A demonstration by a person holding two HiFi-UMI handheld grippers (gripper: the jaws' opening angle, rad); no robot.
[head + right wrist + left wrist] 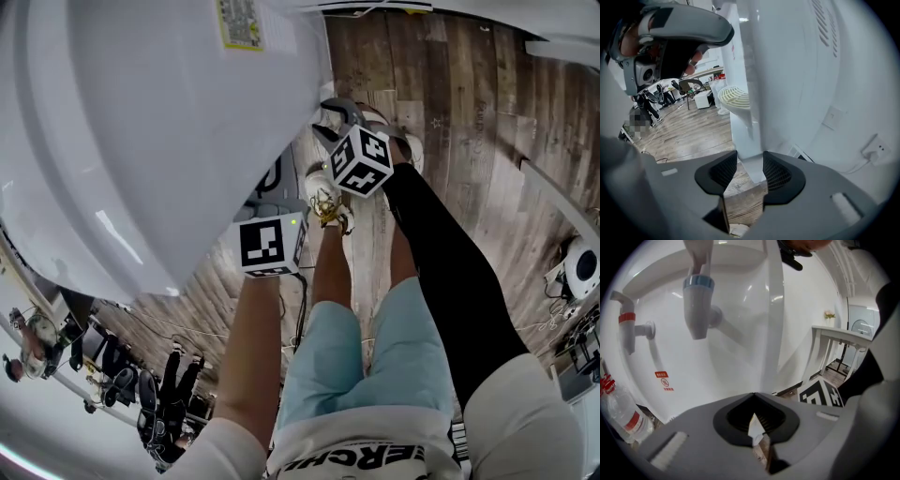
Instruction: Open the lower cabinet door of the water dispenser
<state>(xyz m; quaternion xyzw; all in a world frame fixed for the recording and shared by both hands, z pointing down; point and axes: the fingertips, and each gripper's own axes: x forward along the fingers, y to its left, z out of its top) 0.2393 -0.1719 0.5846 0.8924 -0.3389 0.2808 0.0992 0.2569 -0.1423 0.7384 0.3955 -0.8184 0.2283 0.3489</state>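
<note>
While you stand over the dispenser (141, 141), your right gripper (750, 154) is low at its front corner. Its jaws are pinched on the door (751, 138) edge, a pad on each side, beside the drip tray (732, 97). Wood floor (740, 206) shows under the door's bottom end. Your left gripper (753, 397) sits nearer you and to the left, jaws together on nothing. It faces the white front below the blue tap (698, 301) and red tap (627, 326), with a bottle (621, 416) at far left.
</note>
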